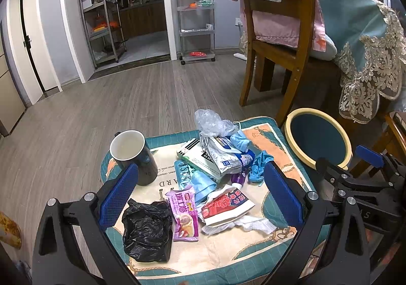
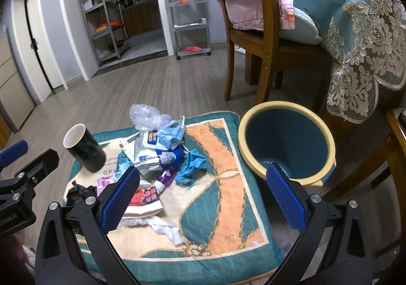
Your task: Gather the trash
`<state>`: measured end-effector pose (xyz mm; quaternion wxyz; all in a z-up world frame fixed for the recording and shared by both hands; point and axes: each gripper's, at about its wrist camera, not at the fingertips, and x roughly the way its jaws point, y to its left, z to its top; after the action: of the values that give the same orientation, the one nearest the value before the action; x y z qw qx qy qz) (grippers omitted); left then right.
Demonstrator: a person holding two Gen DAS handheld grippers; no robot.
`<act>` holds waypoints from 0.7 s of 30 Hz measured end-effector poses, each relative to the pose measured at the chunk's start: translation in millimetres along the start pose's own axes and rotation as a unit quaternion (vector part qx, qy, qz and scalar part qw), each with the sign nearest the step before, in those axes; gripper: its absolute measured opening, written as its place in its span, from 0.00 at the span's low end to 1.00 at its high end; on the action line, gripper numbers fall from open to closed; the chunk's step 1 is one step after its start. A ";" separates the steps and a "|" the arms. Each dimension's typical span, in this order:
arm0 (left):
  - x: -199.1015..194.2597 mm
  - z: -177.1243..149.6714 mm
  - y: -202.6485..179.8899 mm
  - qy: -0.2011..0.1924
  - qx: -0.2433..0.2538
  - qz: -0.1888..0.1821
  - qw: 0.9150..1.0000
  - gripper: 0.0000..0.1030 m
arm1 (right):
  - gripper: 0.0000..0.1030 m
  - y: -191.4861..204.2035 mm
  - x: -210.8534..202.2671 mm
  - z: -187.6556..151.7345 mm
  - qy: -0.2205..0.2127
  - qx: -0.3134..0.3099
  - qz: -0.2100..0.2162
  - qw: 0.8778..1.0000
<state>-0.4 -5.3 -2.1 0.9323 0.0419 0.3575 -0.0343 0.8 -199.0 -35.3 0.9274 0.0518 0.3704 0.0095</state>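
Note:
A heap of trash lies on a patterned cushion [image 1: 256, 137]: a black plastic bag [image 1: 146, 230], a purple snack wrapper [image 1: 184, 214], a red-and-white packet [image 1: 225, 207], white tissue [image 1: 253, 224], a blue glove [image 1: 258, 167], a clear bag [image 1: 212, 121] and silver packets [image 1: 223, 155]. A blue bin with a yellow rim [image 1: 317, 137] stands to the right of the cushion [image 2: 223, 203]; the bin [image 2: 286, 142] looks empty. My left gripper [image 1: 200, 198] is open above the heap. My right gripper [image 2: 203, 198] is open above the cushion, between heap and bin.
A black mug [image 1: 133, 155] with a white inside stands upright on the cushion's left; it also shows in the right wrist view [image 2: 83, 149]. A wooden chair [image 1: 276, 38] and a lace-covered table [image 1: 368, 38] stand behind the bin. Wood floor [image 1: 114, 107] lies beyond.

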 end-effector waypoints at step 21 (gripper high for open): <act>4.2 7.4 2.2 -0.016 -0.001 -0.010 1.000 0.94 | 0.96 3.1 11.2 -0.7 0.003 -0.025 -0.007 1.000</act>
<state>7.8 -3.9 0.7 0.9376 0.0371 0.3428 -0.0442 8.4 -195.2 -43.1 0.9272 0.0260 0.3734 0.0126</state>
